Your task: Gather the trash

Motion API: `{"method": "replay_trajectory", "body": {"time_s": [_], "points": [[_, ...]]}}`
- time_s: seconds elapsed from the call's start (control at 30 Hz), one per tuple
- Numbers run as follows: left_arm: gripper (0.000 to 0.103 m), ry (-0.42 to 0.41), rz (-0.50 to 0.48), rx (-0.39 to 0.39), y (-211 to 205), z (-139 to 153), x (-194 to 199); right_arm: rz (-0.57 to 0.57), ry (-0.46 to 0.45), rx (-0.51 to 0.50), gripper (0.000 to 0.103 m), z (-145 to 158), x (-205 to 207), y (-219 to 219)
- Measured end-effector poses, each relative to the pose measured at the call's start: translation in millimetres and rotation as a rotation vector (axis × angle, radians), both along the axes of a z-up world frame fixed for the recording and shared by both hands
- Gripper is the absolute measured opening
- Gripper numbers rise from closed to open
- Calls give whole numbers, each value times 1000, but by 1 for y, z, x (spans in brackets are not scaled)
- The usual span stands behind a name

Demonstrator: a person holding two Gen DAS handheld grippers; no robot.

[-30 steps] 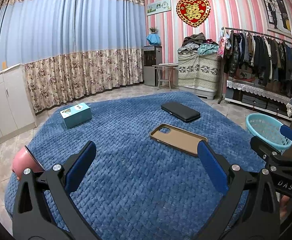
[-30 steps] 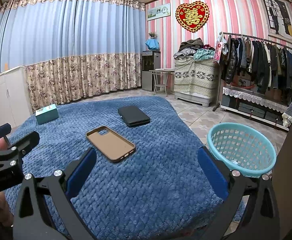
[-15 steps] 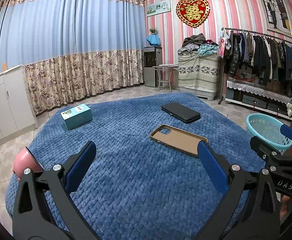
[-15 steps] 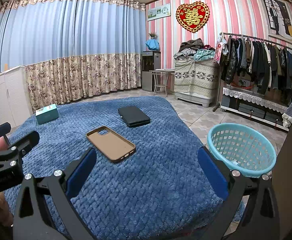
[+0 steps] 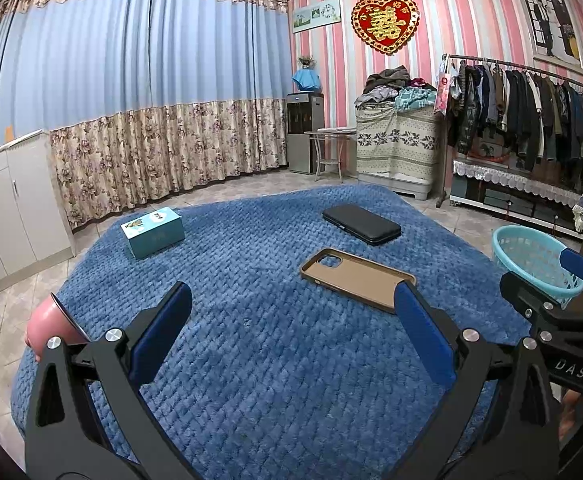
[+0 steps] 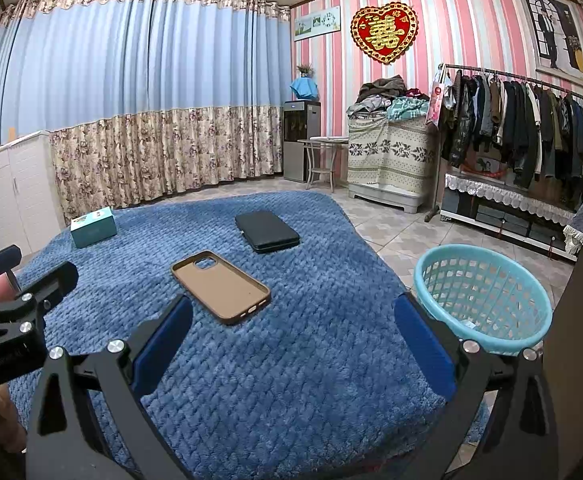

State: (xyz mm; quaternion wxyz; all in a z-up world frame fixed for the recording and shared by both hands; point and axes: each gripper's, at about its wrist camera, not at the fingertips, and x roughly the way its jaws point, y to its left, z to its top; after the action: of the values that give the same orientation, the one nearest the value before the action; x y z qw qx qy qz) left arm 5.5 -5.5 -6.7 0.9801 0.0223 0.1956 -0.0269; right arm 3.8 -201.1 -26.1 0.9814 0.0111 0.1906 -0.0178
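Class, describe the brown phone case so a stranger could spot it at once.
Find the big blue blanket. Near its middle lie two flat things; the phone case is the nearer. Unlike the closed black wallet behind it, it is tan, open and empty, with a camera cutout.

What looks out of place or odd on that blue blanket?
A tan phone case lies empty, hollow side up, with no phone in it. It sits askew beside a closed black case. A teal box sits far off near the edge. Nothing is spilled or visibly damaged.

"DAS" is printed on the right gripper [image 5: 571, 368]; the heart plaque [image 5: 386, 23] bears a gold double-happiness character
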Motion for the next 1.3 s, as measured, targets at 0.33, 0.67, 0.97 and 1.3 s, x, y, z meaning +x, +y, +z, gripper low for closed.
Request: {"method": "replay_trajectory", "body": {"time_s": [0.33,0.67,0.97,1.3], "points": [[98,-5,-8,4,6,1,2,0,-1,0,99,0,0,0],[98,5,-25,1,16,1,10,0,-1,-1,99,0,0,0],[98,1,-24,3,20,1,13,0,-1,-1,99,0,0,-1],[98,0,-24,3,24,0,14,-2,-3,1,99,0,0,0]]}}
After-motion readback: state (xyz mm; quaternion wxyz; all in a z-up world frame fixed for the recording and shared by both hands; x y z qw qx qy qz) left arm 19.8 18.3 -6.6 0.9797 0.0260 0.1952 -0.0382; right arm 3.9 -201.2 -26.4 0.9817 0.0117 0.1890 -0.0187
